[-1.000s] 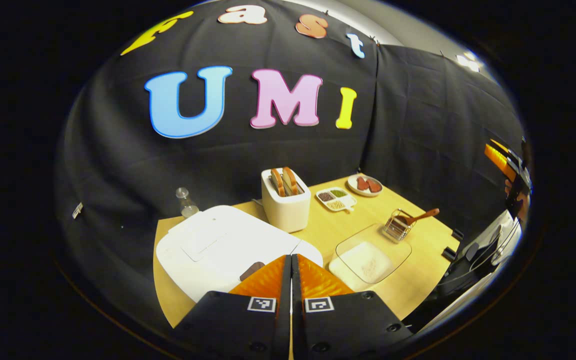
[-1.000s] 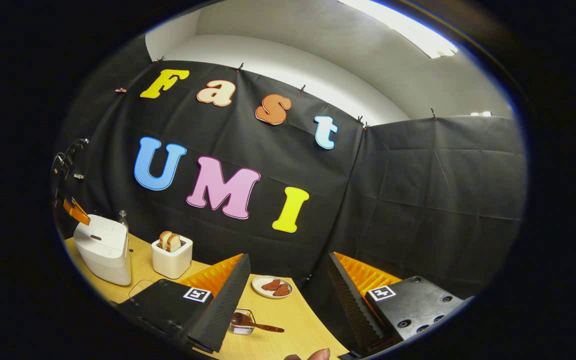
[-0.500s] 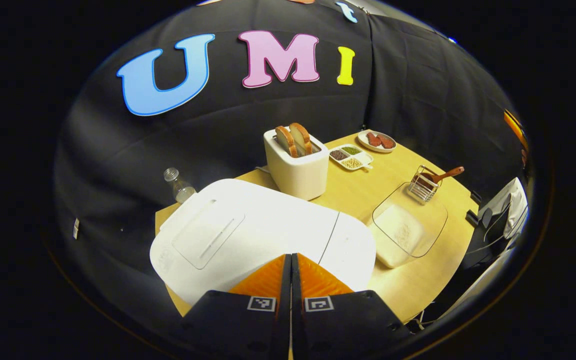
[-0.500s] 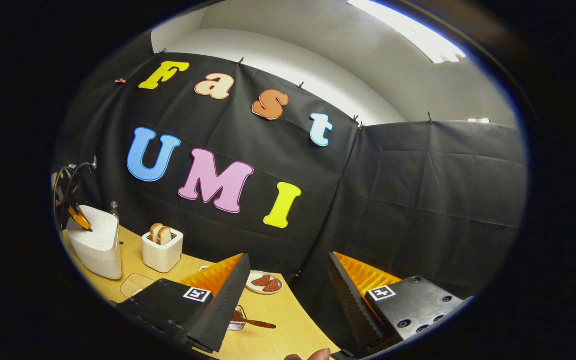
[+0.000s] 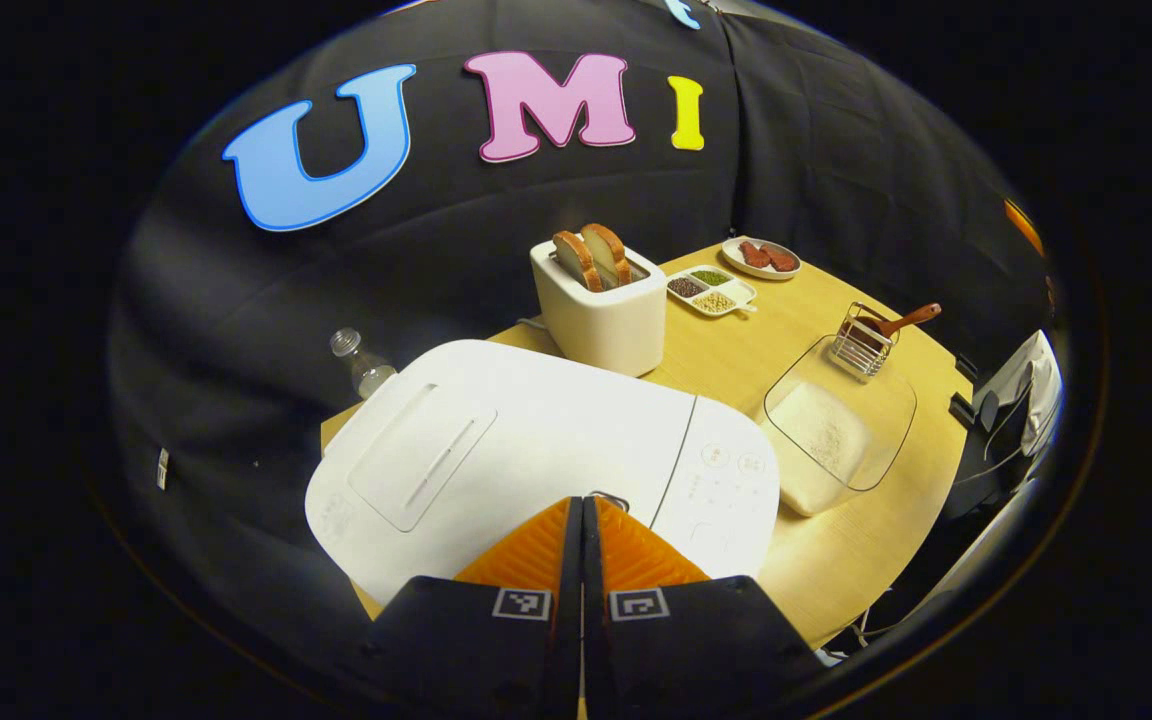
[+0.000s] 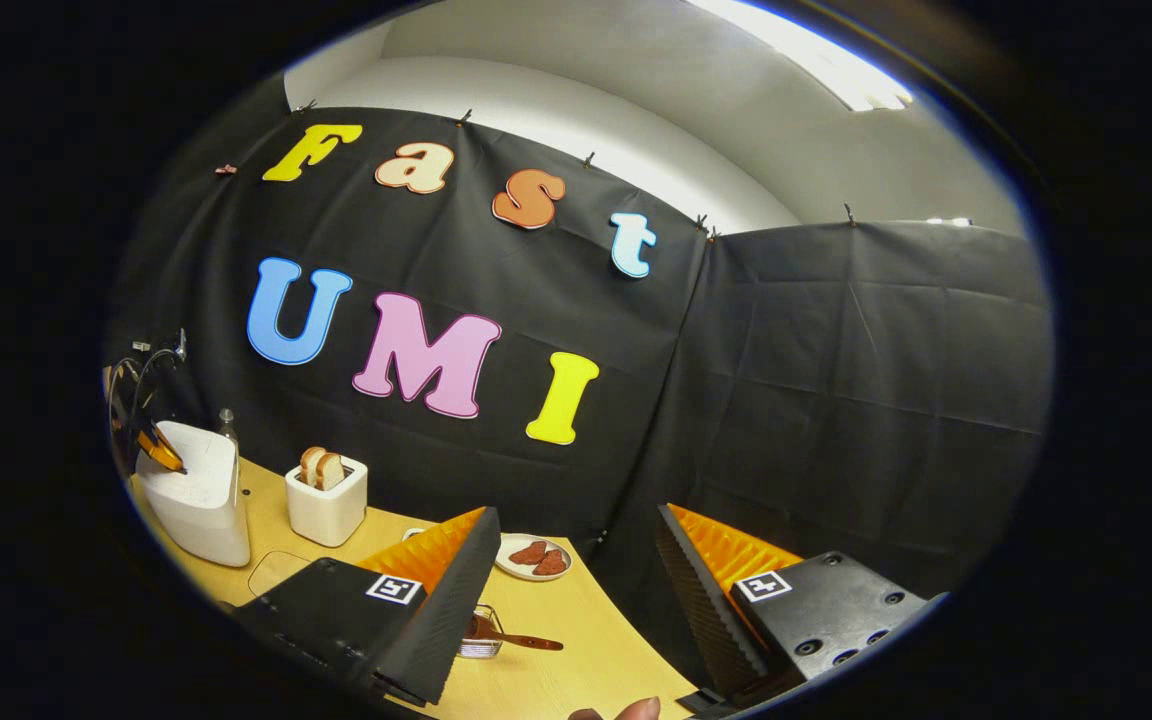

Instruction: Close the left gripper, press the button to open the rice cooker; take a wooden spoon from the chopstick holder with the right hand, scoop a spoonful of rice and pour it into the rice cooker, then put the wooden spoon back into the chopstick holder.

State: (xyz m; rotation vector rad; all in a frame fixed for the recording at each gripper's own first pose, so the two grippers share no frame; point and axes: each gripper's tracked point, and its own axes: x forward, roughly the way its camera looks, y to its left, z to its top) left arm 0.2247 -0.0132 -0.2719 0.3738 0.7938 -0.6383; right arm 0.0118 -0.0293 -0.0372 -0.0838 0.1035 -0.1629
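Left tongs pressed together over the rice cooker's latch; right tongs spread wide and empty above the spoon.

In the left gripper view the left tongs (image 5: 582, 520) have their fingers flat against each other, holding nothing, their tips just at the button (image 5: 608, 498) on the closed white rice cooker (image 5: 496, 450), which sits on the worktop (image 5: 836, 560). That cooker looks heavy and rigid, its smooth lid likely slippery, so a firm straight push on the small latch should suit. The right tongs (image 6: 576, 560) gape with nothing between them. The wooden spoon (image 6: 516, 640) lies tilted in the wire chopstick holder (image 5: 861, 340), beside the glass dish of rice (image 5: 836, 435). The spoon seems light and stiff; its thin handle, sticking out of the holder, is the place to pinch.
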